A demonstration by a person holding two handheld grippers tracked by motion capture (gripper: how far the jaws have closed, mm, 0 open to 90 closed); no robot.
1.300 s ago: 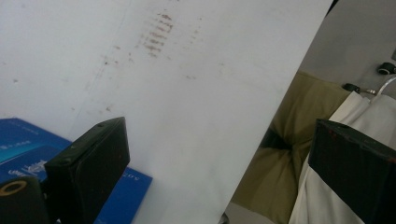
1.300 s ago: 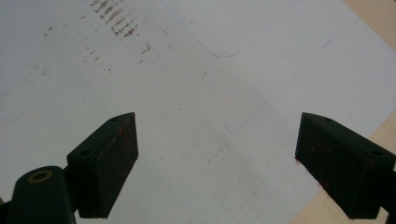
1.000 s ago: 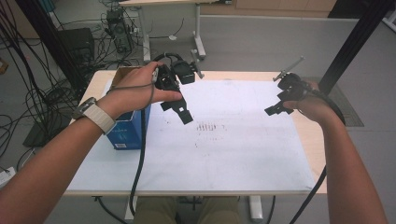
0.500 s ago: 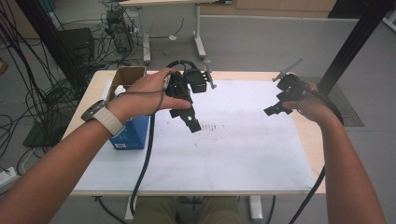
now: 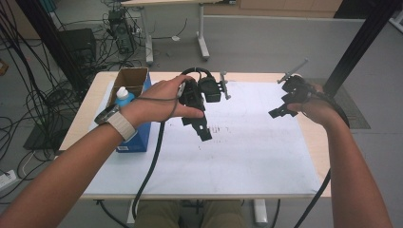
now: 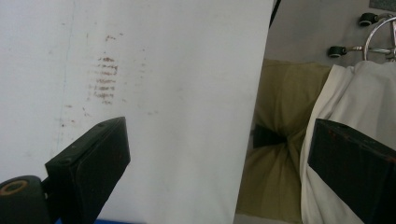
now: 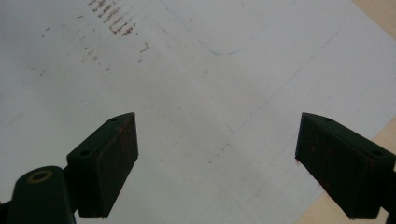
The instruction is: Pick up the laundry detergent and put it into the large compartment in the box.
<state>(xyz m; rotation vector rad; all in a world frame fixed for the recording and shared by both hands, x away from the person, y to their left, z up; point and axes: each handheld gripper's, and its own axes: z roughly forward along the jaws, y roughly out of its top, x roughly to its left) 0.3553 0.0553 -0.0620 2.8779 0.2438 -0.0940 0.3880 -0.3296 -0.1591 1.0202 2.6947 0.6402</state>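
Blue box (image 5: 135, 137) in the high view — khaki trousers (image 6: 273, 140) in the left gripper view.

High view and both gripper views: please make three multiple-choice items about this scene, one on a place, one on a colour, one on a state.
1. Where does the box stand?
A. at the table's left side
B. at the right edge
C. on the floor

2. What colour is the bottle in the box?
A. red
B. blue with a white cap
C. green

3. How are the left tongs?
A. shut on the bottle
B. shut on nothing
C. open and empty

Answers:
1 A, the high view shows the box on the table beside the left forearm.
2 B, its blue body and white cap rise from the open top.
3 C, the left gripper view shows the jaws wide apart over the white sheet.
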